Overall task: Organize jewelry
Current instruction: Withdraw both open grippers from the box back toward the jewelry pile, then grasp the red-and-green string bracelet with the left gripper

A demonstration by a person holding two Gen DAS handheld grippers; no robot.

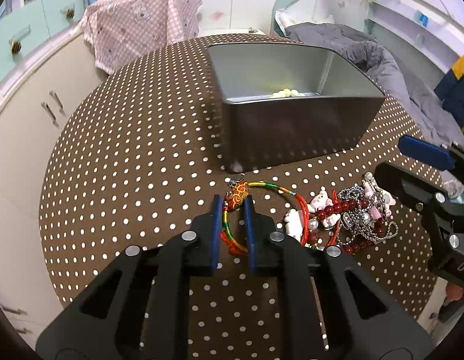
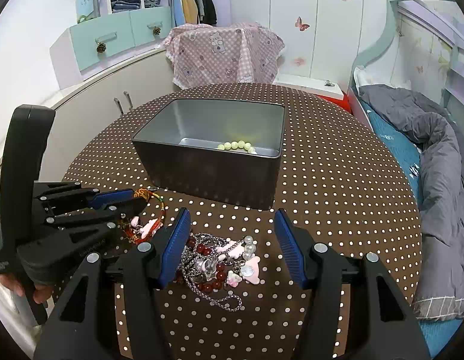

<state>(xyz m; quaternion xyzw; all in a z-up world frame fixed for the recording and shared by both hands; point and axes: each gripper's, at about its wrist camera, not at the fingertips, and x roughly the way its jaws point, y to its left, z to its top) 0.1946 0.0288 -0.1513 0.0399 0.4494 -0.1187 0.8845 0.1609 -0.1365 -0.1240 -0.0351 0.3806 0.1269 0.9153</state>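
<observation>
Multicoloured cord bracelet (image 1: 256, 207) pinched in left hand-held gripper (image 1: 233, 207), lying on desk (image 1: 127, 165) before grey tin (image 1: 295, 132). Right hand-held gripper (image 2: 232, 225) agape over jewelry pile (image 2: 223, 258). Pale bead bracelet (image 2: 236, 146) in tin, clearer from right wrist.

A matt grey metal tin (image 2: 220, 174) sits on dotted cloth (image 2: 337, 195) beside glossy beads (image 2: 214, 279).

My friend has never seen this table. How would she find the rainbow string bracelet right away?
Find the big grey tin box on the dotted tablecloth. Just in front of its near corner lies the rainbow string bracelet, pinched between the blue fingers of the left tool. Unlike the tangled heap of beads and chains beside it, it is one thin loop of red, yellow and green thread with an orange charm.
</observation>
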